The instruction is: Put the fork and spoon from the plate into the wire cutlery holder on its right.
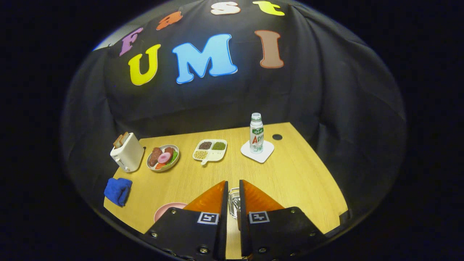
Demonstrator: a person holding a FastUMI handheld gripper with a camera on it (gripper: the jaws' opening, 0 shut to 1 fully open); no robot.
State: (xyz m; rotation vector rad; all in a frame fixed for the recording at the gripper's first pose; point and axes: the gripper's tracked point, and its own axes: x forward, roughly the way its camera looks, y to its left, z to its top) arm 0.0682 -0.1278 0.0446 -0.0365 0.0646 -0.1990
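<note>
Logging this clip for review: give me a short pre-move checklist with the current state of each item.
1. Hand-held gripper fingers nearly closed, narrow gap: ok.
2. Anything pressed between the fingers: cannot tell.
3. Wire cutlery holder located, glimpsed through the gap between the fingers: ok.
4. Pink plate located, its edge beside the left finger: ok.
5. Fork and spoon positions: cannot tell.
6. Bottle on its coaster, well beyond the fingers, out of the way: ok.

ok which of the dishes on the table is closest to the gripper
The pink plate, just left of the gripper fingers, which look nearly closed. The food plate and divided tray sit farther back.
</note>
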